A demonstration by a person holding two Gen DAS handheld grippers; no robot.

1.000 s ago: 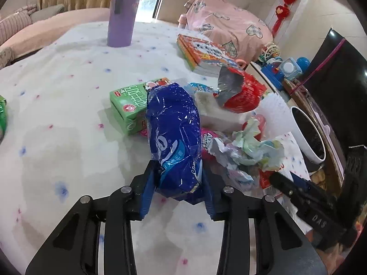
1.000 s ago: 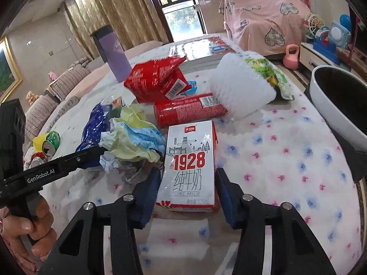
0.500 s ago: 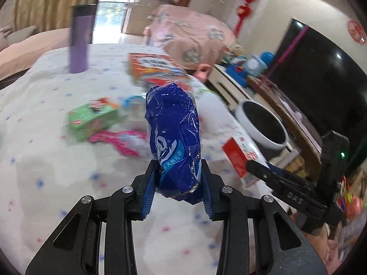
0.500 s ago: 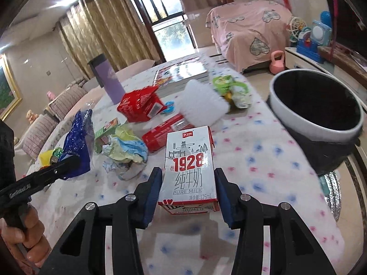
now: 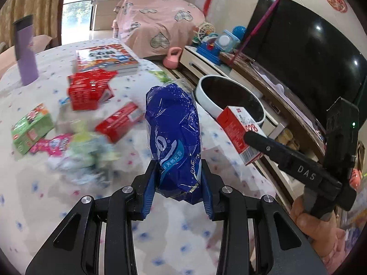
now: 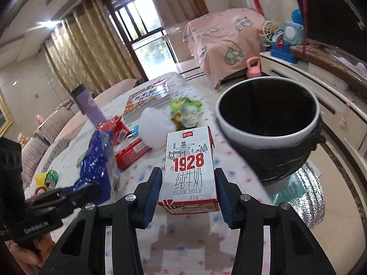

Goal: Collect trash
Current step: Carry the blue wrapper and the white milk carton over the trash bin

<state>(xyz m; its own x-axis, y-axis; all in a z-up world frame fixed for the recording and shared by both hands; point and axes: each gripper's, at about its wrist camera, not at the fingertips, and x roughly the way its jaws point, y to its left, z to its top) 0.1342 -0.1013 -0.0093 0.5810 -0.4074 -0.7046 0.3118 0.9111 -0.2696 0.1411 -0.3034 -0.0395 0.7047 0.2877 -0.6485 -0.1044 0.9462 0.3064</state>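
Note:
My left gripper (image 5: pixel 179 183) is shut on a crumpled blue plastic wrapper (image 5: pixel 174 135) and holds it upright above the table. My right gripper (image 6: pixel 189 188) is shut on a white "1928" milk carton (image 6: pixel 190 169), lifted off the table; the carton also shows in the left wrist view (image 5: pixel 240 133). A white-rimmed bin with a black liner (image 6: pixel 268 119) stands past the table's right edge, just beyond the carton; it also shows in the left wrist view (image 5: pixel 229 96). The blue wrapper also shows in the right wrist view (image 6: pixel 98 162).
On the spotted tablecloth (image 5: pixel 68 194) lie red packets (image 5: pixel 89 89), a red box (image 5: pixel 117 123), a green carton (image 5: pixel 29 128), crumpled paper (image 5: pixel 84 151) and books (image 5: pixel 105 57). A purple flask (image 5: pixel 25 50) stands at the back. A TV (image 5: pixel 305 52) and cabinet are on the right.
Both grippers have lifted their loads and swung right toward the bin. The bin is now larger and closer in both views.

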